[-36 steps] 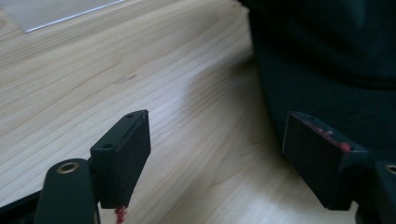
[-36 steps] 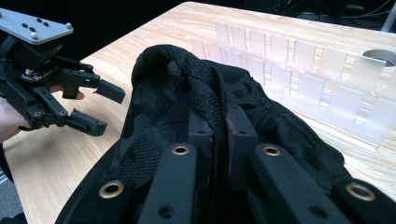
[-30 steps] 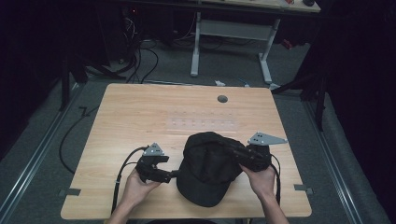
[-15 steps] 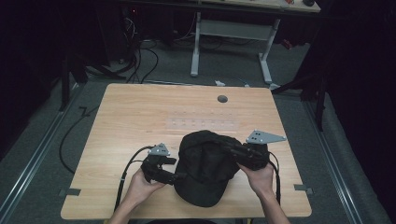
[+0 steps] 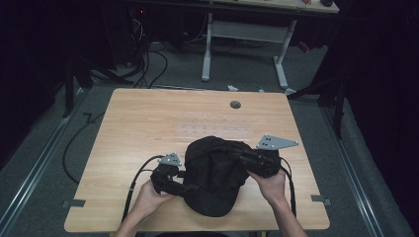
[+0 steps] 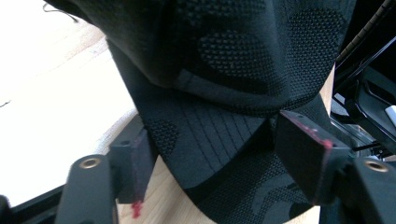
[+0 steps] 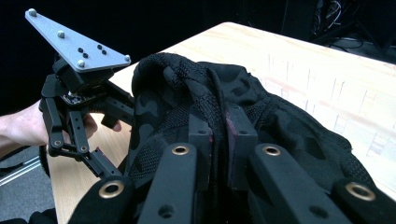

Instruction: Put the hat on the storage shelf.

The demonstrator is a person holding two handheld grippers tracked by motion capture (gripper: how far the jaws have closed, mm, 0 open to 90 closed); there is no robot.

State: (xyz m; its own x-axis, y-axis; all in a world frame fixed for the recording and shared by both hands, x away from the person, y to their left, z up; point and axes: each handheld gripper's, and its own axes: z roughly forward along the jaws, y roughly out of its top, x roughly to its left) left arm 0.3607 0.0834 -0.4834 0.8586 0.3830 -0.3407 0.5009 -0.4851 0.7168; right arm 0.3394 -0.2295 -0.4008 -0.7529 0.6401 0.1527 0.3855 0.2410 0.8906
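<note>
Black cap (image 5: pixel 215 175) is seen on the wooden table (image 5: pixel 148 123), at about 6 o'clock of the tabletop, near the front edge, between the two hands. Brim points toward the person.

Right gripper (image 7: pixel 218 125): jaws are closed on a pinched fold of the cap's crown fabric; in the right gripper view the knit cloth is bunched and raised between the pads. In the high view this gripper (image 5: pixel 242 159) sits at the cap's 2 o'clock.

Left gripper (image 6: pixel 212 154): jaws stand apart, one on either side of the brim's edge, with the brim lying between them; no pad is seen to be pressed on it. In the high view it (image 5: pixel 190 186) is at the cap's 9 o'clock.

Step judged to be in hand: the brim is to be taken by the left gripper while the crown is held by the right.

Advice, as judgement only: the brim should be seated deeper between the left pads before closing, so the stiff part is caught rather than the rim alone. The right pinch should be kept steady; soft knit may slip if it is pulled sideways. The lift is best shared evenly, so the cap is not twisted.
</note>
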